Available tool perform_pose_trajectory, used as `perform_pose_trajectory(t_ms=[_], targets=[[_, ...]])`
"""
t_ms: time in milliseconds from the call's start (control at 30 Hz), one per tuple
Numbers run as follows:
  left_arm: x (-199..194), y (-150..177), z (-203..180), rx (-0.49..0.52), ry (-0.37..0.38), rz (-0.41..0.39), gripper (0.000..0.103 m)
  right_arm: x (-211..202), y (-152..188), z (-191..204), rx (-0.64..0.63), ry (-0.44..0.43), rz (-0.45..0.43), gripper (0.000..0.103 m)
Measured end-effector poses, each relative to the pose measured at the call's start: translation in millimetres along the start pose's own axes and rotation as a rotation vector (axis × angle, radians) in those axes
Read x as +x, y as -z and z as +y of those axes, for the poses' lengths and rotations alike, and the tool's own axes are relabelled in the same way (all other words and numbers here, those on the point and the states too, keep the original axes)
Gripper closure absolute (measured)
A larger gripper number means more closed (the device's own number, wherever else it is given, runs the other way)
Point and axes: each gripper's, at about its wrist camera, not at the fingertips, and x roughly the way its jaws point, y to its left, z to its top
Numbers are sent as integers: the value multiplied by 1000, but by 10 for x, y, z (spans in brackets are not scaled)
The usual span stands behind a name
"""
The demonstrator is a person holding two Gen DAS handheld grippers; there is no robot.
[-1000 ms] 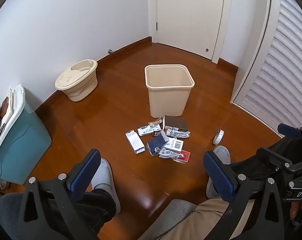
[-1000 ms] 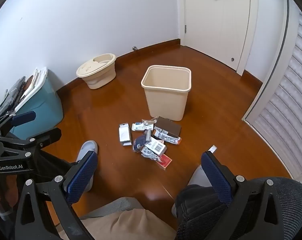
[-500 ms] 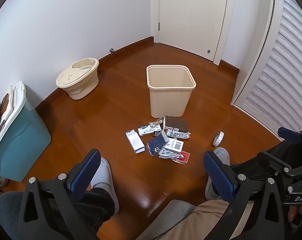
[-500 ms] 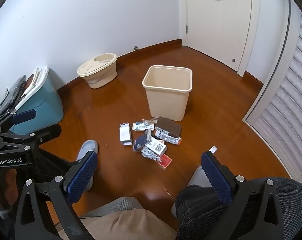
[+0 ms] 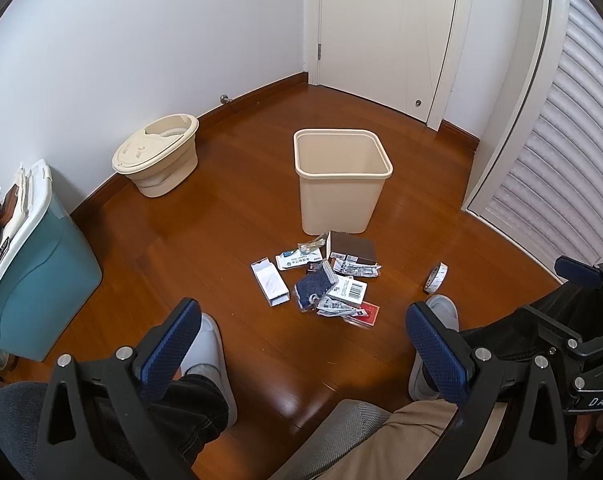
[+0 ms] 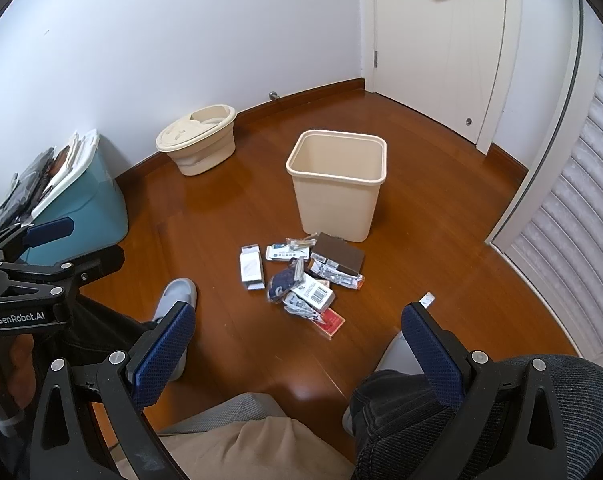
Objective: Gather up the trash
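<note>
A pile of trash (image 5: 325,276) (image 6: 301,276) lies on the wooden floor: white cartons, a brown box (image 5: 351,247), a dark blue pouch (image 5: 311,286), wrappers and a red packet (image 5: 365,314). Just behind it stands an empty beige waste bin (image 5: 341,180) (image 6: 337,184). A small roll of tape (image 5: 435,278) lies apart to the right. My left gripper (image 5: 303,344) is open, held high and well short of the pile. My right gripper (image 6: 297,340) is open too, with nothing between its fingers.
A beige lidded bucket (image 5: 157,160) sits by the wall at the left. A teal bin (image 5: 33,272) with items on top stands at the near left. A person's knees and slippered feet (image 5: 209,344) are below the grippers. A white door (image 5: 385,32) and a shutter (image 5: 561,140) close the room.
Both views have shifted slightly, so the bin and pile sit a little differently in frame. Nothing on the floor has moved and both grippers stay open.
</note>
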Motion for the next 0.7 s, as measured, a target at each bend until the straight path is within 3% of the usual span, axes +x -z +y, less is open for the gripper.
perform_pose_trajectory(t_ms=[700], targets=[[-5, 16, 10, -5, -1, 0, 0, -1, -6, 2, -3, 2, 1, 0]])
